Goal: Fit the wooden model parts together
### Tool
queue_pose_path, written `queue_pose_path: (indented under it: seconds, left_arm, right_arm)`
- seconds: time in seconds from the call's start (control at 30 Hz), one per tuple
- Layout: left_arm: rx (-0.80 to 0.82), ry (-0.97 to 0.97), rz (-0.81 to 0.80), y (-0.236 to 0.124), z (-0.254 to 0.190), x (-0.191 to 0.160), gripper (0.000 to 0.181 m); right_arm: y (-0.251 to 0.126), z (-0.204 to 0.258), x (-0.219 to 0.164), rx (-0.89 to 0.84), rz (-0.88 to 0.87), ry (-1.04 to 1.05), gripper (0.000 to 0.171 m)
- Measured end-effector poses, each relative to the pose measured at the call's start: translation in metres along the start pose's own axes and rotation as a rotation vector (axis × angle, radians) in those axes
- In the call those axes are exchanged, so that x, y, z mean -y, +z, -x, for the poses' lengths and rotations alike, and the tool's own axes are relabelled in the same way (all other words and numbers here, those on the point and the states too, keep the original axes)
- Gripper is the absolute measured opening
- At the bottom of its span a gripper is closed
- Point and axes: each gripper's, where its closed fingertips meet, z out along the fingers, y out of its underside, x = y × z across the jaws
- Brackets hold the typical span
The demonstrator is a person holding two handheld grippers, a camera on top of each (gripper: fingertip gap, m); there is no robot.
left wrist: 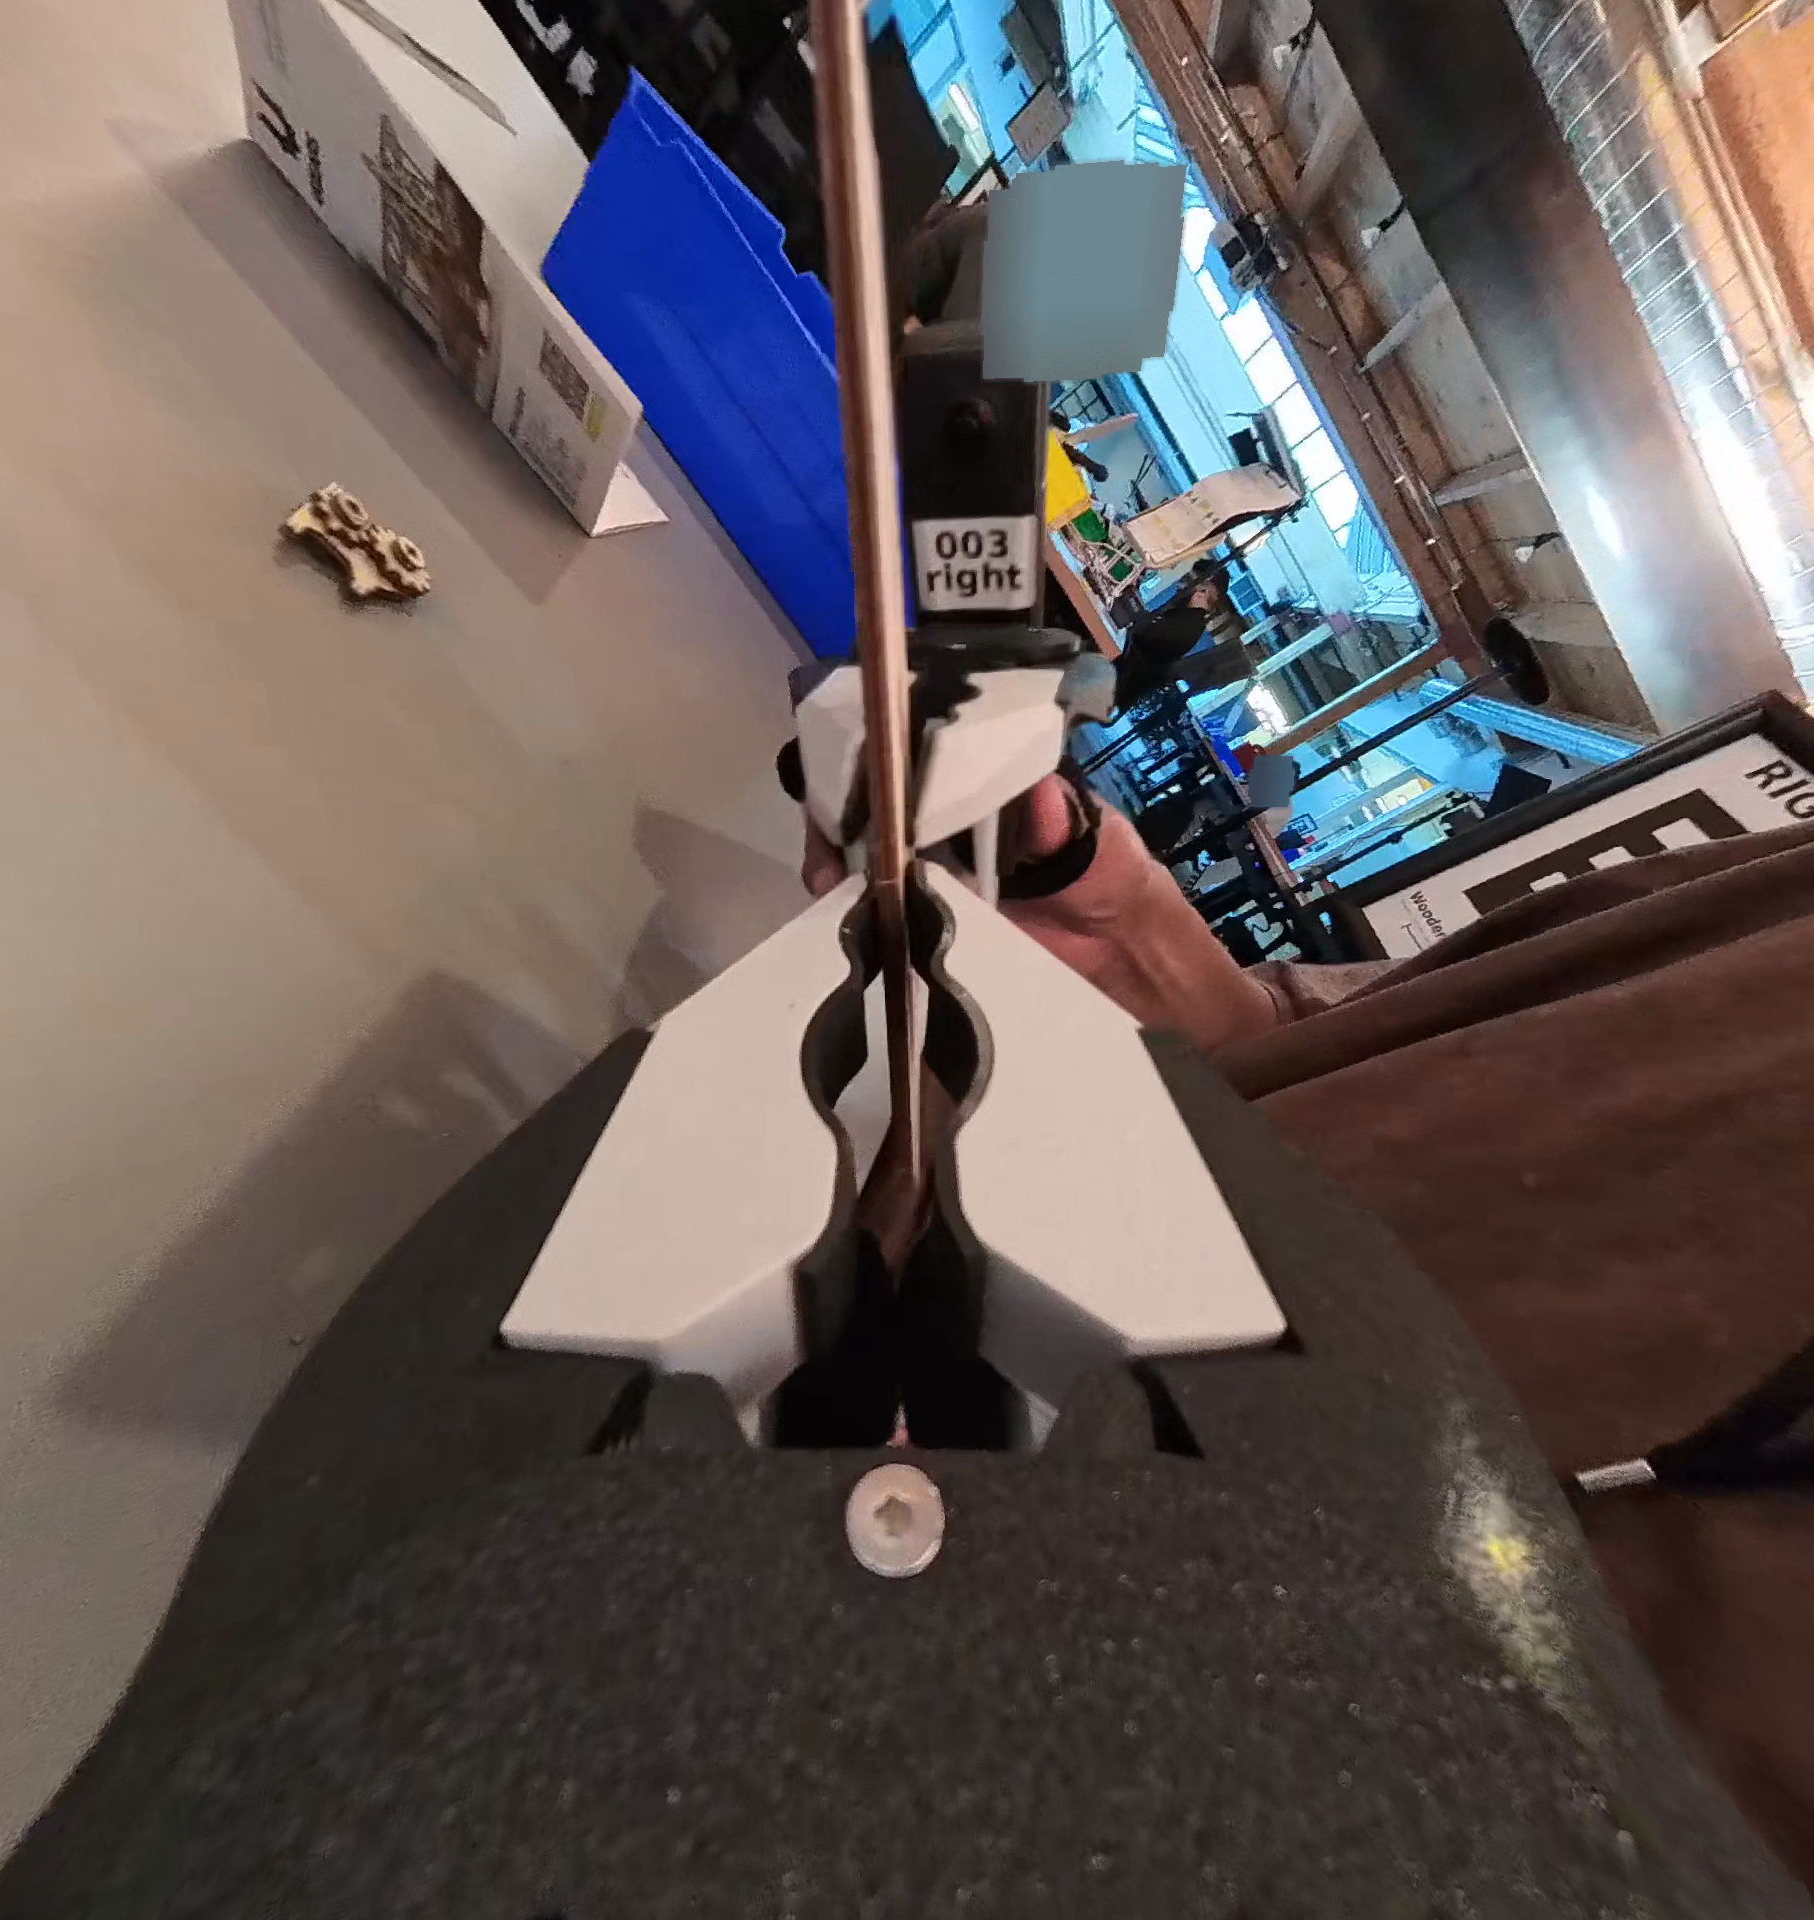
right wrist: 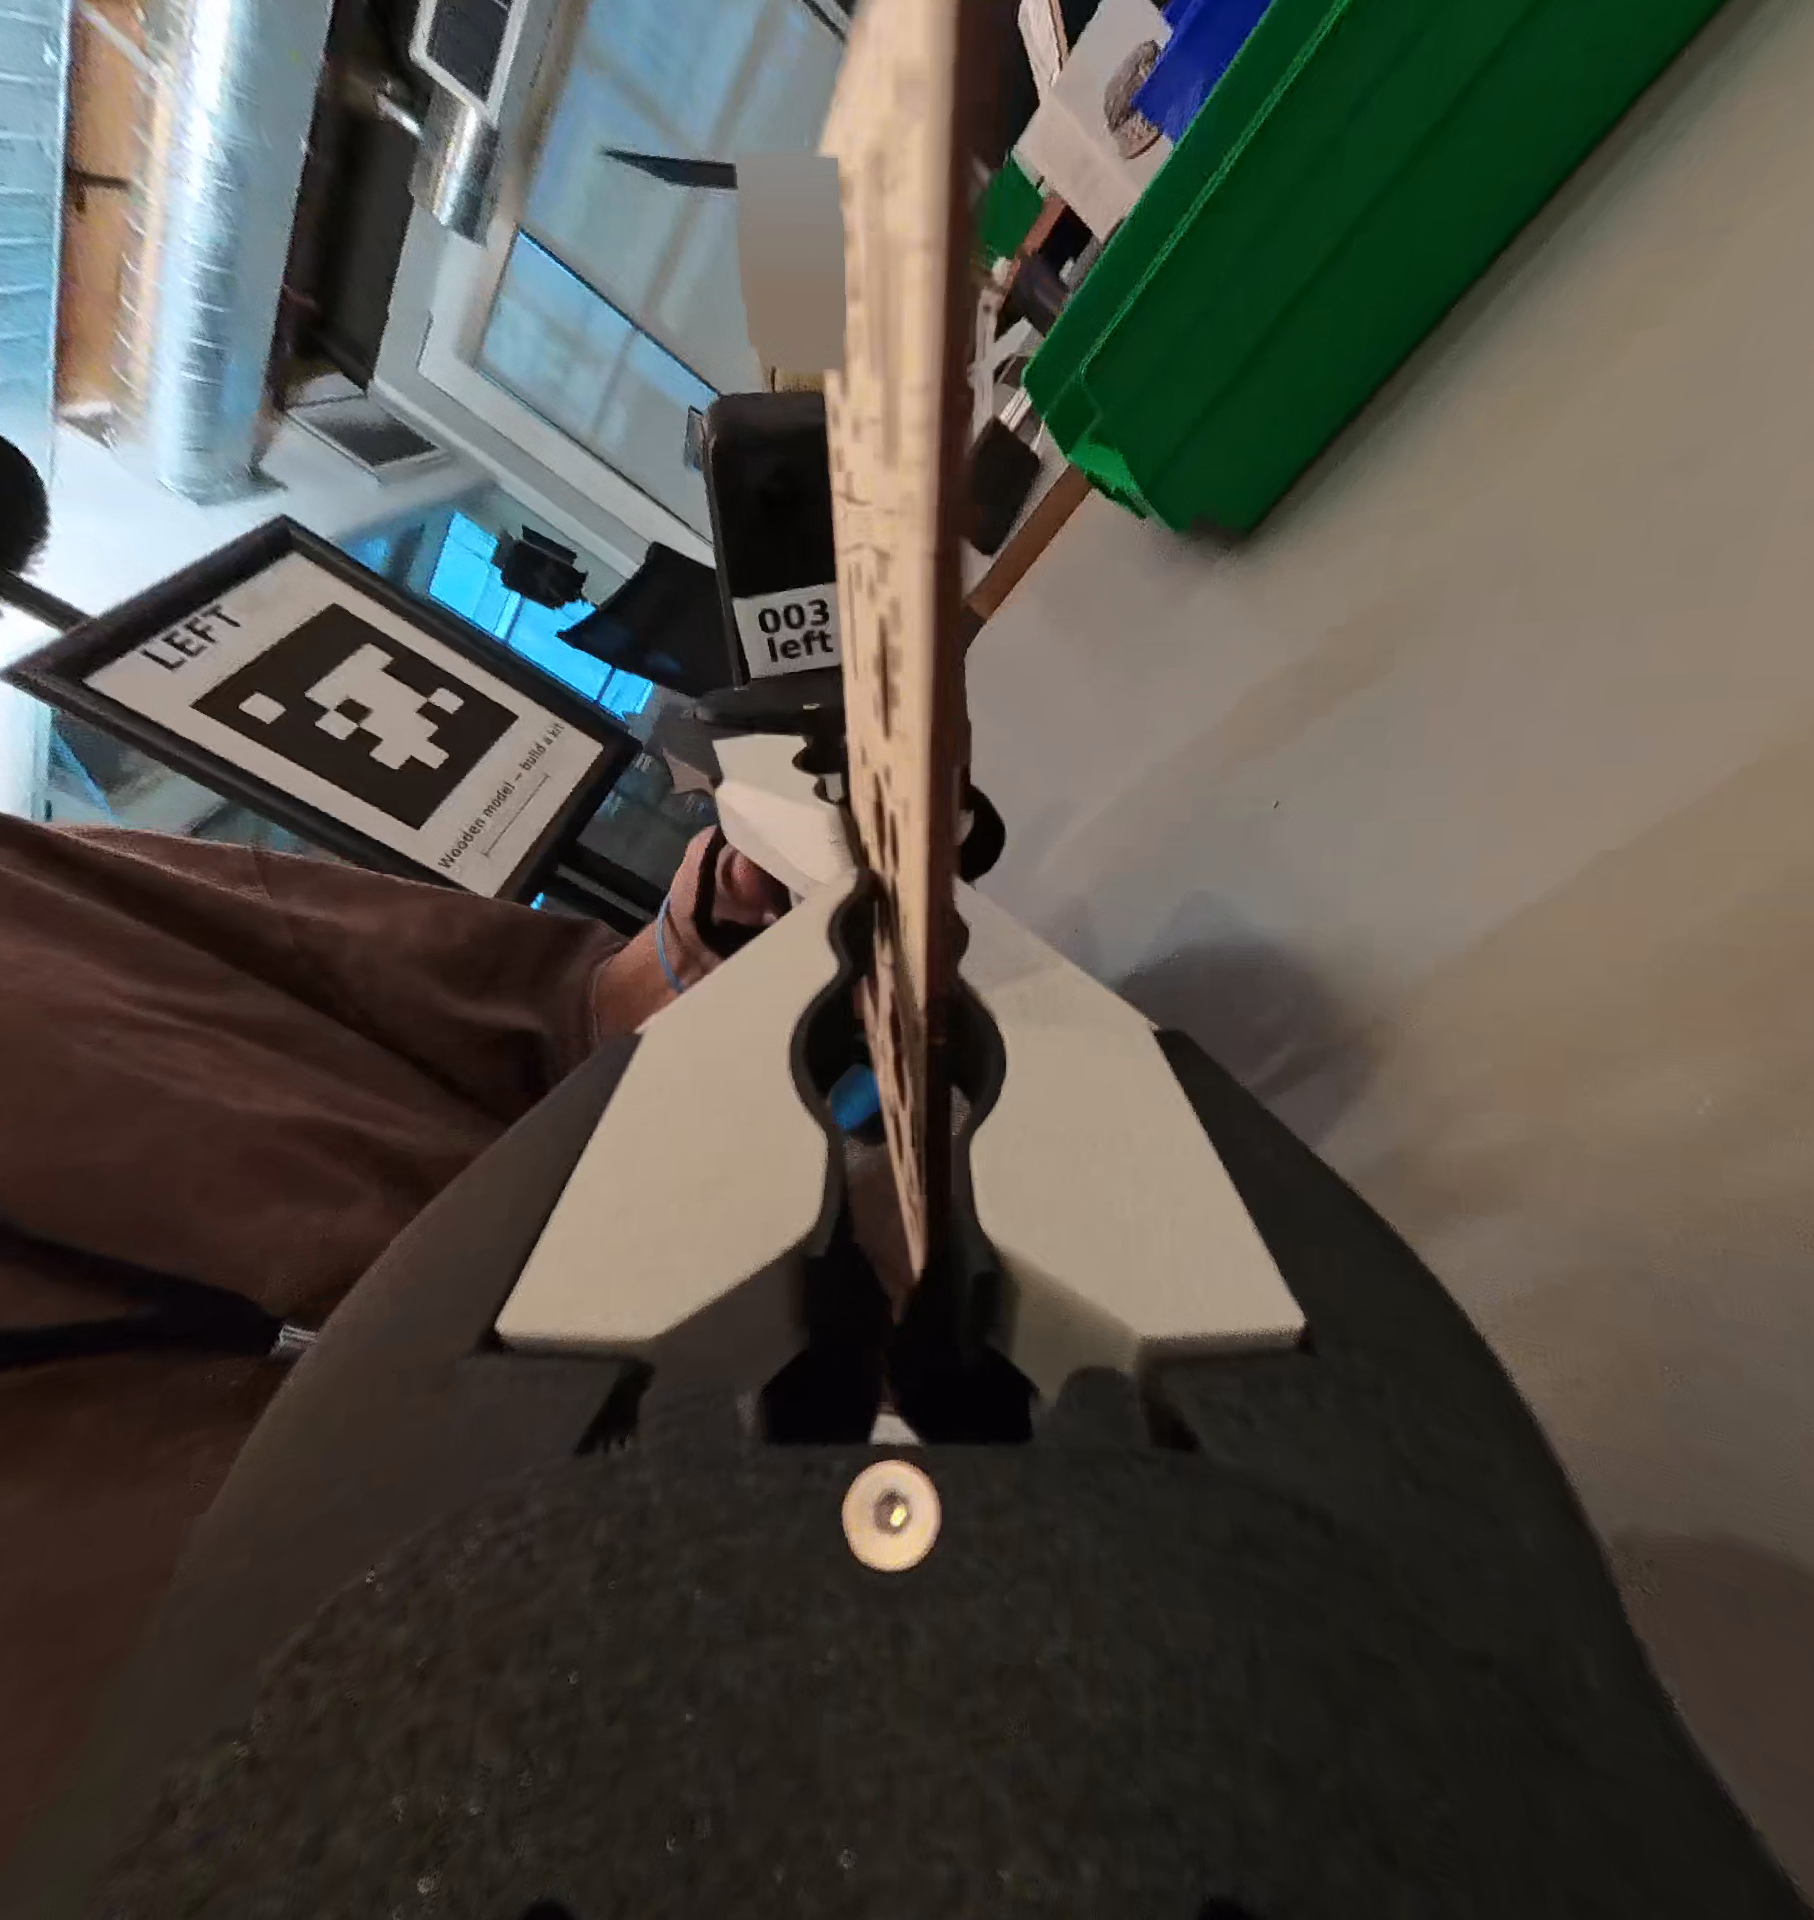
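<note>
A thin laser-cut wooden sheet is held upright above the grey table; I see it edge-on. My left gripper is shut on one edge of it. Opposite, my right gripper clamps the other edge, tip to tip with the left. In the right wrist view the sheet shows its cut-out pattern, with my right gripper shut on it and the left gripper facing it. A small wooden gear assembly lies on the table to the left, apart from both grippers.
A white kit box and a blue bin stand at the table's far side. A green bin stands at the other end. Framed marker signs and the person's brown sleeves are close by. Less than 4 cm separates the two grippers' tips. The small wooden gear assembly is about 20 centimeters from both grippers' fingertips.
</note>
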Motion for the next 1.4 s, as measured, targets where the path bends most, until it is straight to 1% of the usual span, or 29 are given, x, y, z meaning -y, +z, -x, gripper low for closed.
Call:
queue_pose_path:
  seconds: [0.1,0.17,0.27,0.33,0.47,0.53,0.6,0.63,0.67,0.77,0.8,0.83,0.87,0.9,0.97,1.13,1.27,1.4]
  left_arm:
    - [0.034,-0.012,0.006,0.002,0.004,-0.003,0.003]
    - [0.080,0.024,0.027,0.003,0.007,-0.007,0.004]
    - [0.078,0.047,0.019,0.002,0.003,-0.007,0.003]
    - [0.116,0.075,0.029,0.003,0.005,-0.009,0.003]
    - [0.132,0.069,0.044,0.006,0.010,-0.011,0.005]
    - [0.091,0.048,0.048,0.005,0.009,-0.011,0.006]
    - [0.112,0.059,0.043,0.002,0.013,-0.007,0.012]
    - [0.110,0.066,0.028,-0.001,0.012,-0.003,0.017]
    - [0.107,0.071,0.030,-0.002,0.011,-0.003,0.017]
    - [0.130,0.083,0.035,-0.003,0.014,-0.005,0.005]
    - [0.127,0.087,0.035,-0.003,0.013,-0.005,0.004]
    - [0.123,0.091,0.032,-0.003,0.011,-0.005,0.003]
    - [0.125,0.098,0.029,-0.002,0.010,-0.005,0.001]
    - [0.131,0.103,0.025,-0.001,0.009,-0.005,0.001]
    - [0.135,0.101,0.010,0.000,0.009,-0.003,0.001]
    - [0.130,0.084,0.007,0.000,0.010,-0.004,0.001]
    - [0.119,0.066,0.017,0.003,0.010,-0.008,0.001]
    - [0.120,0.047,-0.002,0.004,0.011,-0.005,0.002]
  right_arm:
    - [-0.002,-0.003,-0.003,-0.037,0.034,-0.020,0.006]
    - [-0.002,-0.006,-0.006,-0.084,0.056,-0.075,0.007]
    - [-0.002,-0.003,-0.006,-0.095,0.055,-0.091,0.009]
    - [-0.003,-0.008,-0.008,-0.131,0.064,-0.120,0.011]
    - [-0.005,-0.011,-0.009,-0.133,0.072,-0.095,0.010]
    - [-0.006,-0.003,-0.011,-0.059,0.078,-0.065,0.004]
    - [-0.009,-0.008,-0.011,-0.066,0.085,-0.023,0.003]
    - [-0.012,-0.009,-0.011,-0.062,0.090,-0.018,0.003]
    - [-0.014,-0.009,-0.010,-0.054,0.088,-0.006,0.003]
    - [-0.014,-0.008,-0.008,-0.035,0.065,0.008,0.003]
    - [-0.014,-0.009,-0.007,-0.029,0.055,0.023,0.005]
    - [-0.013,-0.013,-0.009,-0.036,0.052,0.039,0.012]
    - [-0.011,-0.016,-0.011,-0.044,0.056,0.050,0.025]
    - [-0.008,-0.018,-0.014,-0.056,0.066,0.056,0.032]
    - [-0.006,-0.019,-0.013,-0.069,0.054,0.035,0.026]
    - [-0.007,-0.017,-0.008,-0.066,0.023,0.048,0.021]
    - [-0.009,-0.016,-0.002,-0.060,-0.018,0.057,0.020]
    - [-0.009,-0.015,-0.005,-0.074,0.010,0.031,0.022]
